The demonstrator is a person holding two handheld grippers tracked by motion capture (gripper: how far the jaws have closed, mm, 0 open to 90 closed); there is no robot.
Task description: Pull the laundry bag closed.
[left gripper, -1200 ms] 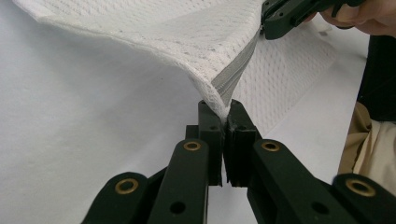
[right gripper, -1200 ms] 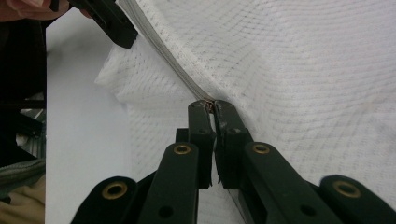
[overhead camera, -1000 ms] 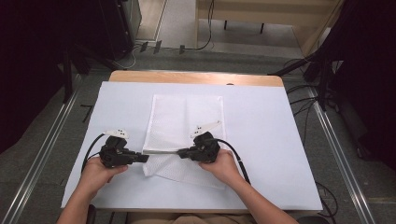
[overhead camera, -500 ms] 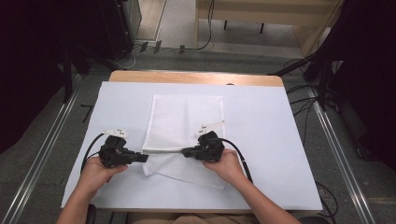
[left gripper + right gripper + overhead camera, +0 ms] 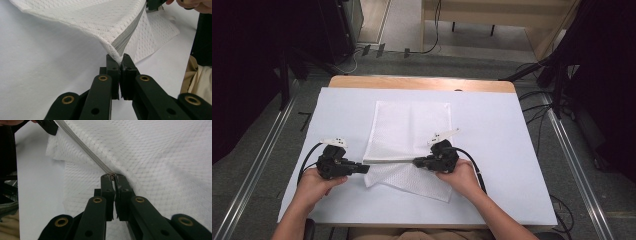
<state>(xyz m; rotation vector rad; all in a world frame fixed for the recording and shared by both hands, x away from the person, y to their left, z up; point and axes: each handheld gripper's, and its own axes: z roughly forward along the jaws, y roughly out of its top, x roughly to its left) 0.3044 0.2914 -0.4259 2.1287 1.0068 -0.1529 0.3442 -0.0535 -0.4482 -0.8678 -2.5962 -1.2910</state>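
A white mesh cloth (image 5: 409, 132) lies on the desk (image 5: 512, 150). The left gripper (image 5: 362, 168) and right gripper (image 5: 418, 162) each pinch its folded near edge. It looks light, soft and floppy; corners or edges give the best hold.

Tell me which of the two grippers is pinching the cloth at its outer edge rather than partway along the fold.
The left gripper: it grips the white mesh cloth at the fold's left end, while the right gripper bites inside the cloth's outline.

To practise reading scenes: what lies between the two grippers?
In the high view, the cloth's taut grey-edged fold spans from the left gripper to the right gripper, both pinching it.
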